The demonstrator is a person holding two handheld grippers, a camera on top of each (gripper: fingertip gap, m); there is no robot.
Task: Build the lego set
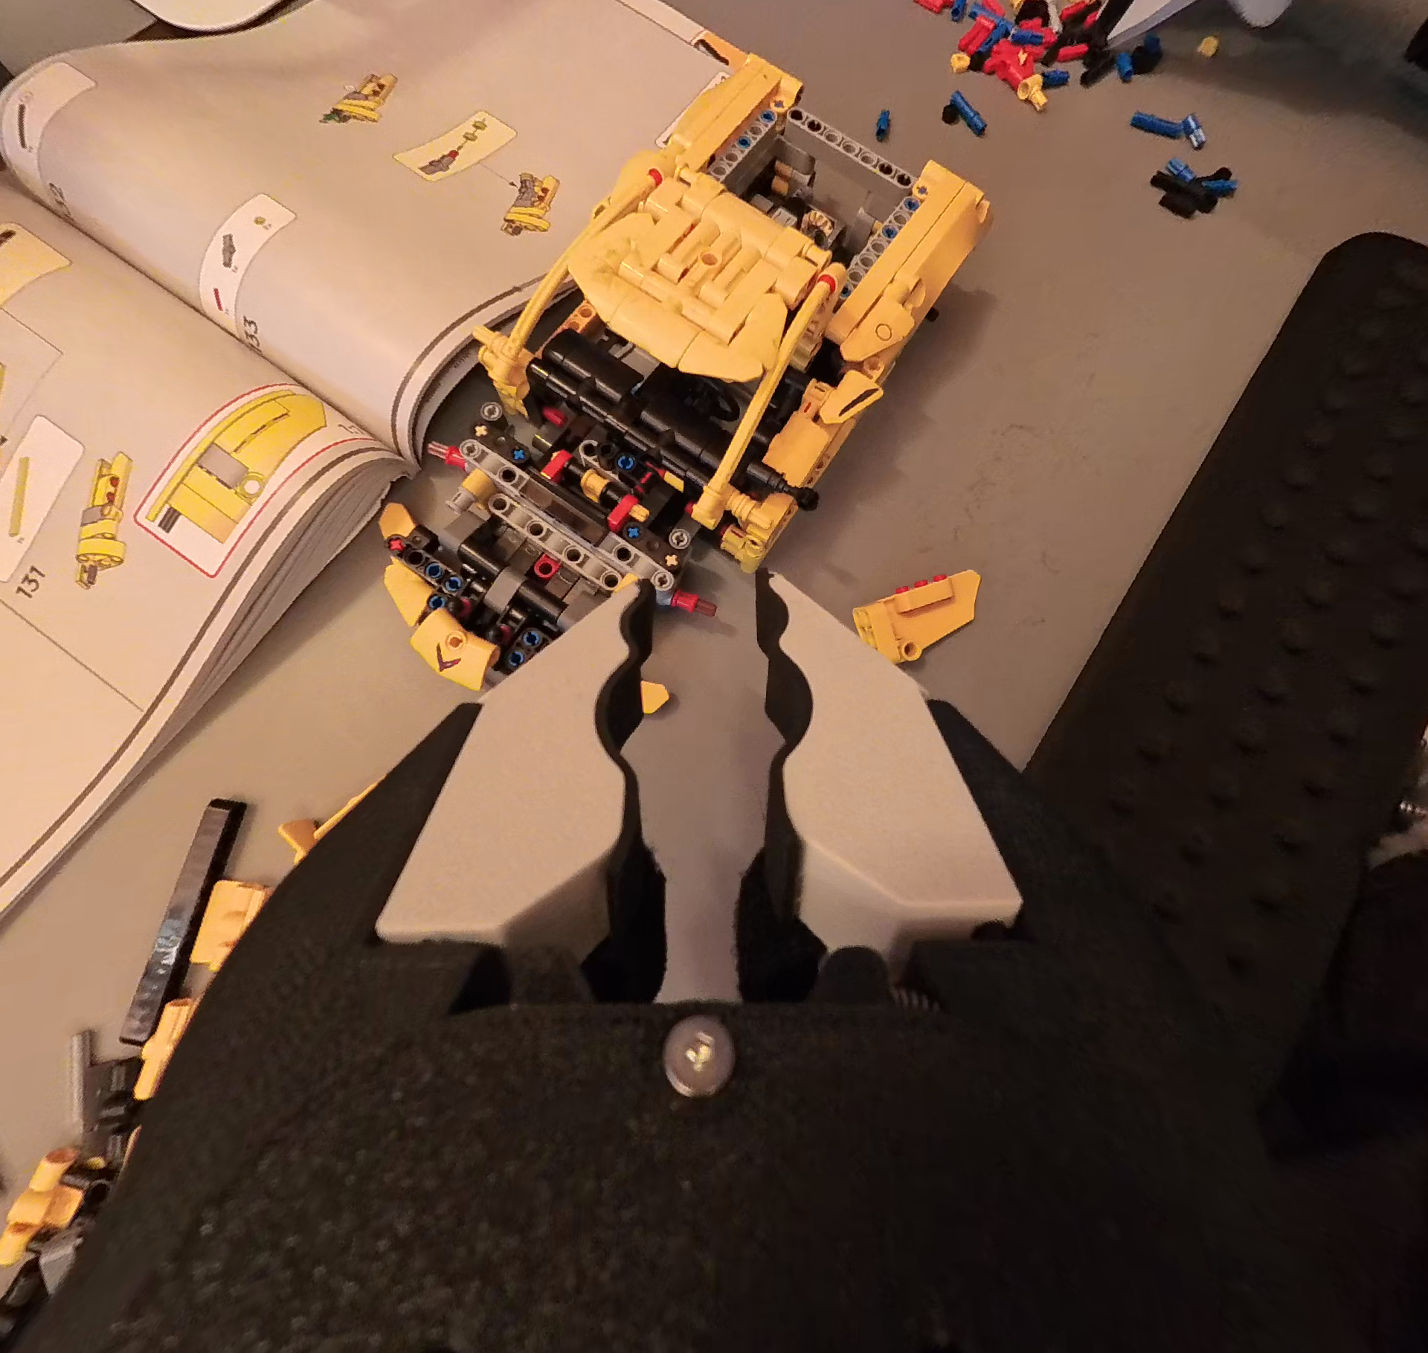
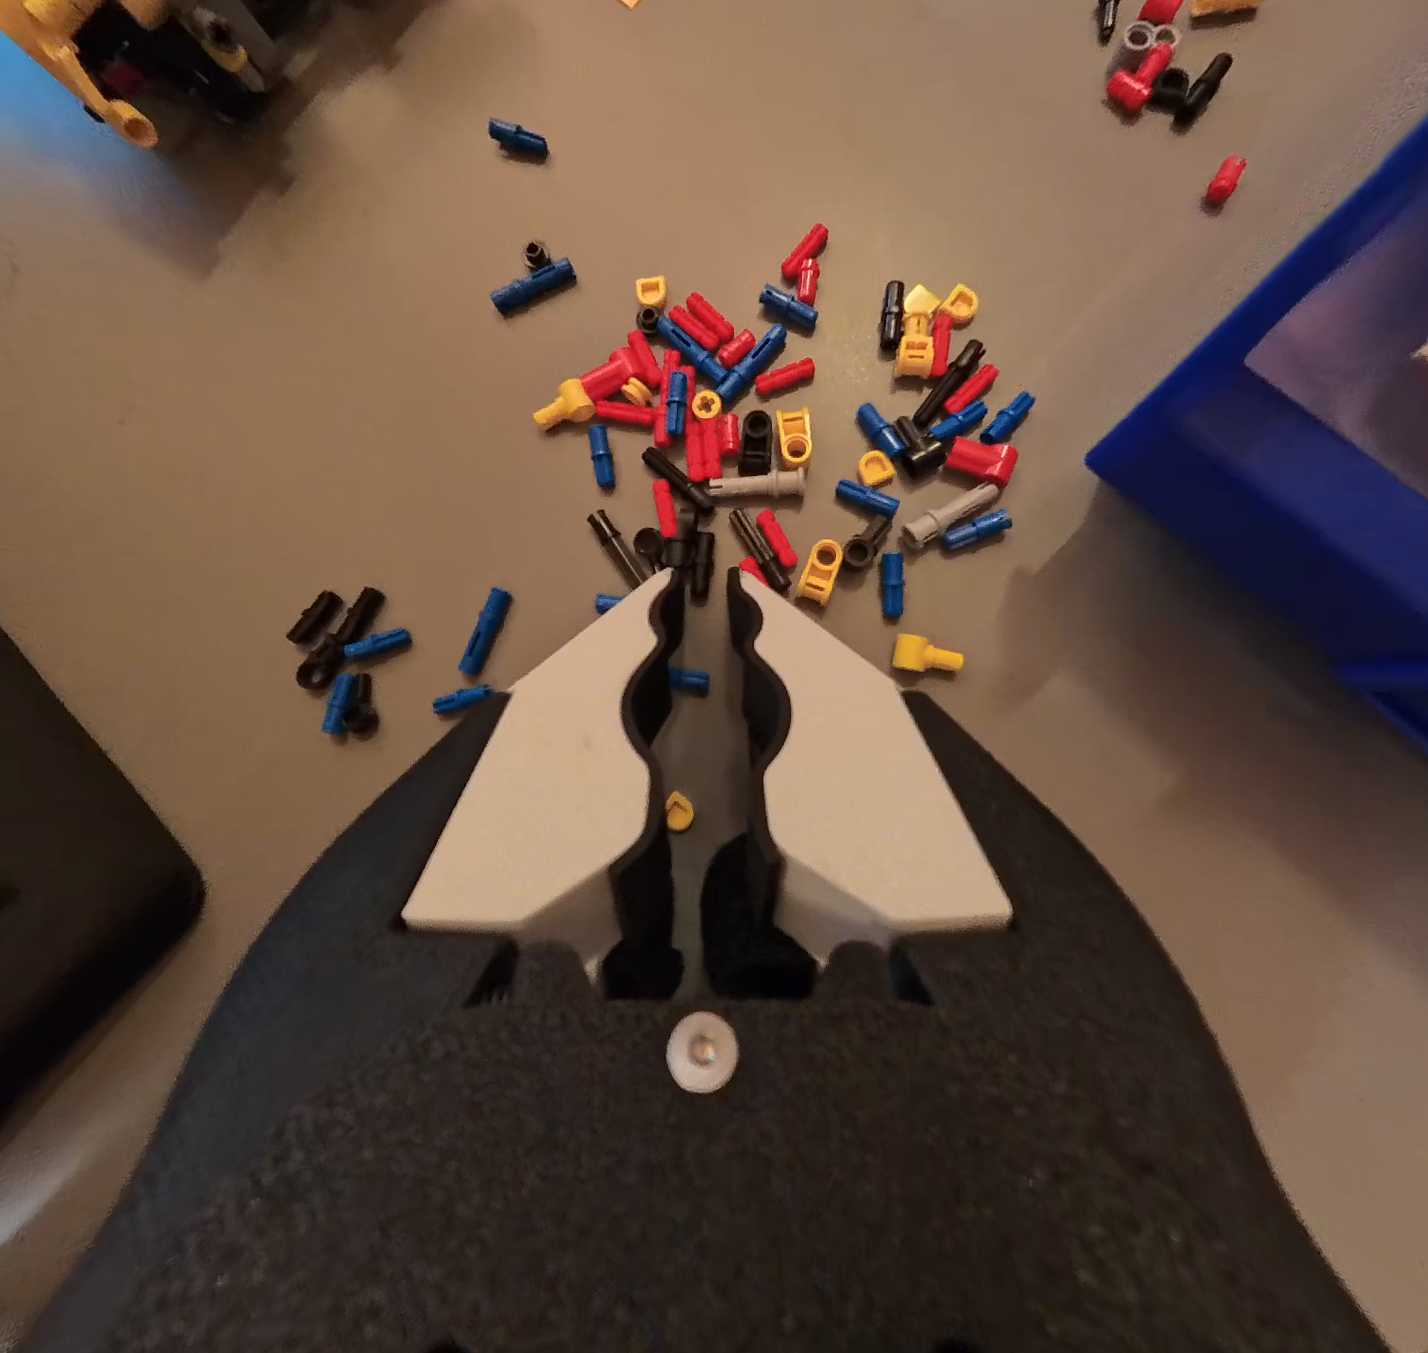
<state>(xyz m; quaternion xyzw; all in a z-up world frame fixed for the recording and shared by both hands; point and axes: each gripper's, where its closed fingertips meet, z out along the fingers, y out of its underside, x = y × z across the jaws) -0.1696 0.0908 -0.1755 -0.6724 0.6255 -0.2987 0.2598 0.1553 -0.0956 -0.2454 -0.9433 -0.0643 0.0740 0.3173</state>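
A: What is seen on the grey counter (image 1: 1082,427)?

B: An open instruction booklet (image 1: 232,311) is spread at the left, and the part-built yellow lego car (image 1: 695,358) is set just beside it, one corner lying over the page edge. A loose yellow panel (image 1: 919,613) is laid near the car's front.

A: And the left gripper (image 1: 699,582)?

B: It is held apart and empty, just short of the car's front.

A: The right gripper (image 2: 703,578)?

B: It is parted only narrowly, nothing clamped, at the near edge of a scattered pile of small pins (image 2: 742,419); a blue bin (image 2: 1275,466) is seen at the right
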